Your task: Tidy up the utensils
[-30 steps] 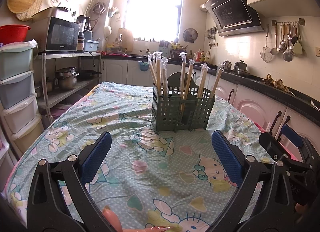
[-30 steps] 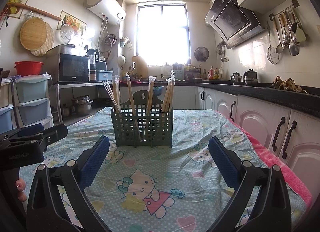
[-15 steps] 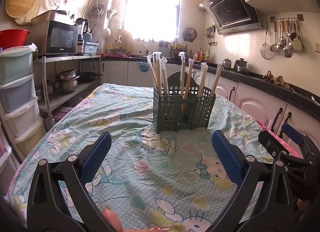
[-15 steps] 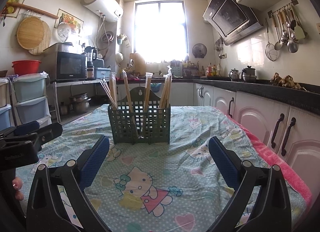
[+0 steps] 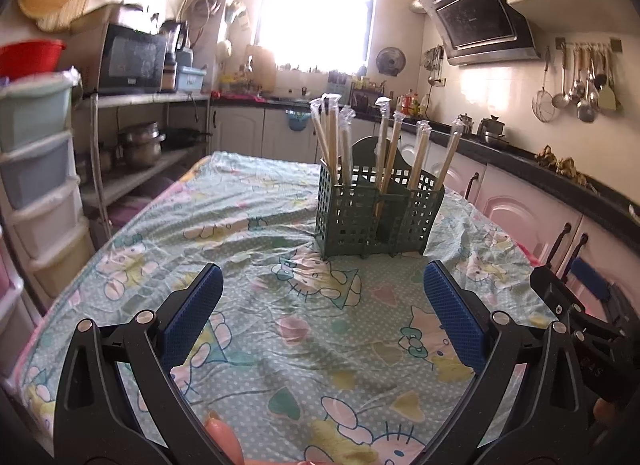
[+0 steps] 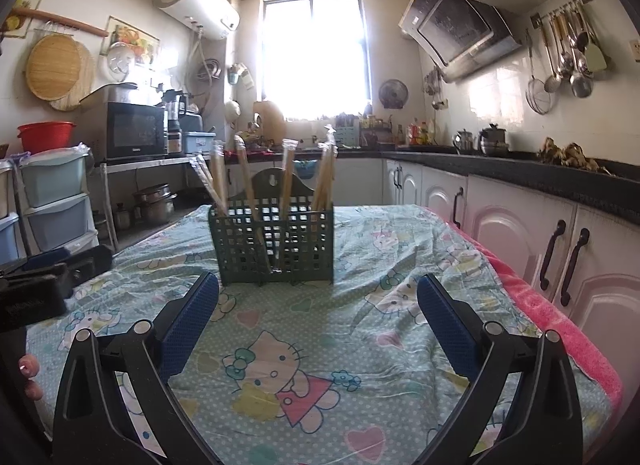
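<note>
The left gripper and right gripper, both spread wide and empty, are backing away slightly from the dark green plastic grid basket mid-frame, its wrapped wooden chopsticks all standing inside, so tidying looks finished.

The left gripper is a black plastic frame with silver round screws and two ribbed blue pads. The right gripper has the same black frame, silver screws and blue pads.

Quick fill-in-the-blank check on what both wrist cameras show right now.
1. The wrapped chopsticks stand in a ____ caddy.
2. Both the left gripper and the right gripper are ____.
3. The caddy stands on a cartoon-cat ____.

Missing words: green; open; tablecloth
</note>
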